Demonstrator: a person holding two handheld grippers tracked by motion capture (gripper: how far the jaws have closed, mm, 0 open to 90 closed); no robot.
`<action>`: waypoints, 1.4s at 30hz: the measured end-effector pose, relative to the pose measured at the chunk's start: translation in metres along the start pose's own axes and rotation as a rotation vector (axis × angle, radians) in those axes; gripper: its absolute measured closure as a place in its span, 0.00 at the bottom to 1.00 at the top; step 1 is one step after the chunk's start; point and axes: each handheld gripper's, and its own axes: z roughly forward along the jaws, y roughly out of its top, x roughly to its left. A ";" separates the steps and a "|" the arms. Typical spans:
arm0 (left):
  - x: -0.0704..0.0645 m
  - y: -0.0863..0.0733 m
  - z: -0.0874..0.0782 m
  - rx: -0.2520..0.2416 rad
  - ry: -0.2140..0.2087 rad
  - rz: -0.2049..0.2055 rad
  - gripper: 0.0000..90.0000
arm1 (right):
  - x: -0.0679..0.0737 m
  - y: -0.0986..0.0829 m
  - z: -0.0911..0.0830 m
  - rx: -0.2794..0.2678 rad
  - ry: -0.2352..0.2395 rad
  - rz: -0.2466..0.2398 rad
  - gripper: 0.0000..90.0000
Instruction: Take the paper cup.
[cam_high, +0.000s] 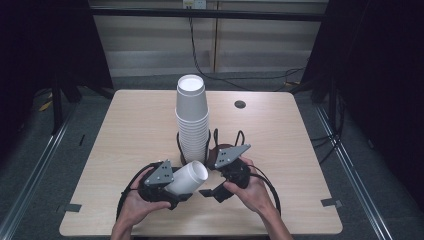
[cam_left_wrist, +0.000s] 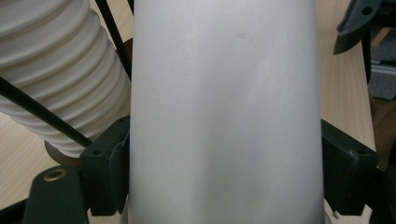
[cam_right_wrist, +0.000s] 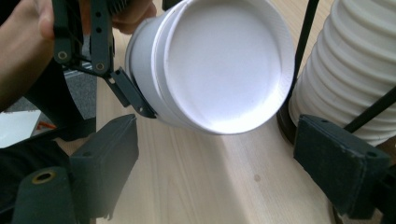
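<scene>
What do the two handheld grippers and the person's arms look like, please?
Both the left gripper and right gripper are black, each with blocky jaws, a grey three-cornered plate on top and black cables looping behind. The forearms are bare, with no sleeves in view.

The high view looks forward and down on the table (cam_high: 125, 130), with the cup stack (cam_high: 192, 117) at centre. The left gripper view sits hard against a held cup (cam_left_wrist: 224, 112), stack at left. The right gripper view, close too, faces that cup's base (cam_right_wrist: 224, 65), stack at right.
</scene>
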 end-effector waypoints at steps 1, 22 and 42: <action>0.000 0.000 0.000 0.000 0.000 0.000 0.21 | 0.000 0.000 0.000 0.000 0.000 0.000 0.15; 0.000 0.016 0.003 0.140 -0.016 0.086 0.21 | -0.002 -0.001 0.004 0.120 0.028 -0.038 0.17; -0.012 0.013 0.022 0.269 -0.058 0.145 0.21 | -0.001 -0.002 0.015 0.224 0.062 -0.068 0.17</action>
